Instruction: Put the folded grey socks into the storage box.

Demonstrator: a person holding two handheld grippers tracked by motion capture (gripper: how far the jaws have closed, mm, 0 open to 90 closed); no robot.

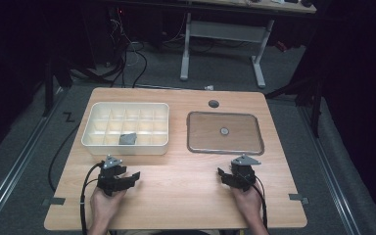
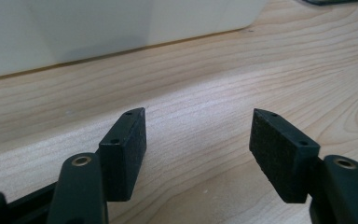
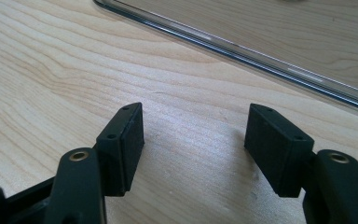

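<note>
The left hand-held gripper [image 1: 131, 177] rests low over the wooden counter [image 1: 176, 196] with its jaws spread wide and nothing between them; in the left gripper view bare wood lies between its pads [image 2: 130, 149]. Just ahead of it stands the near wall of the white compartment tray [image 1: 103, 145], apart from the jaw tips by a strip of open counter. A grey object [image 1: 127, 139] lies in one of the tray's near-row compartments, beyond that wall and slightly ahead of the left hand-held gripper. The right hand-held gripper [image 1: 223, 174] likewise has its jaws spread and holds nothing, with open wood under it. Ahead of it runs the dark metal rim of the flat tray [image 1: 225, 151], and a small round disc [image 1: 224, 131] sits well past that rim, at the tray's middle. A broad stretch of bare counter separates the two hand-held grippers.
</note>
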